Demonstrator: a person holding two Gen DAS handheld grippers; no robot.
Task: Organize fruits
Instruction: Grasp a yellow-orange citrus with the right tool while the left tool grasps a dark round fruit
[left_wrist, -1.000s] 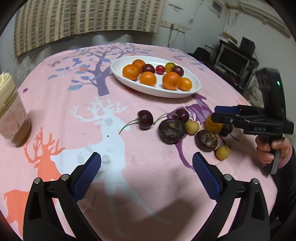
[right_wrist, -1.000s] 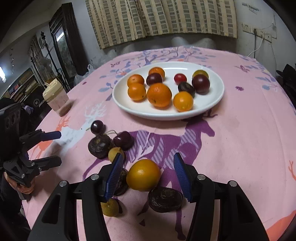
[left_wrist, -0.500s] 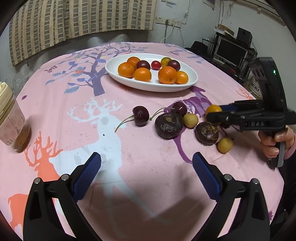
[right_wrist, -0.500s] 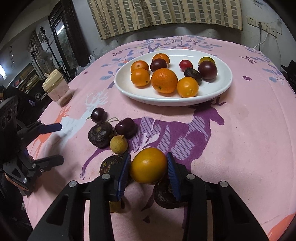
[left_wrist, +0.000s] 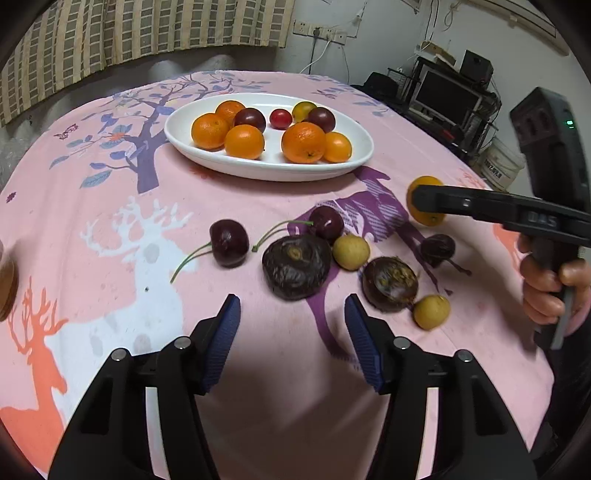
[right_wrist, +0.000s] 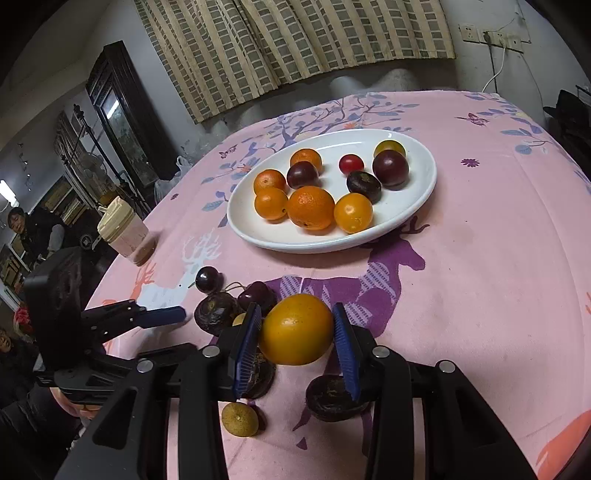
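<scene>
My right gripper (right_wrist: 297, 338) is shut on a yellow-orange fruit (right_wrist: 295, 330) and holds it above the tablecloth; the gripped fruit shows at the right in the left wrist view (left_wrist: 424, 201). My left gripper (left_wrist: 291, 334) is open, just in front of a dark wrinkled passion fruit (left_wrist: 295, 266). Around it lie a cherry (left_wrist: 229, 242), a second cherry (left_wrist: 325, 224), a small yellow longan (left_wrist: 351, 252), another passion fruit (left_wrist: 389, 284) and a second longan (left_wrist: 431, 312). A white oval plate (right_wrist: 417, 206) farther back holds oranges, plums and small tomatoes.
A lidded jar (right_wrist: 123, 236) stands on the pink tablecloth at the left. A third dark fruit (right_wrist: 332, 402) lies under my right gripper. A curtained wall is behind the table. Shelves with electronics (left_wrist: 450, 92) stand to the right.
My right gripper has closed on the yellow-orange fruit and lifted it off the cloth. My left gripper has narrowed and moved closer to the dark passion fruit.
</scene>
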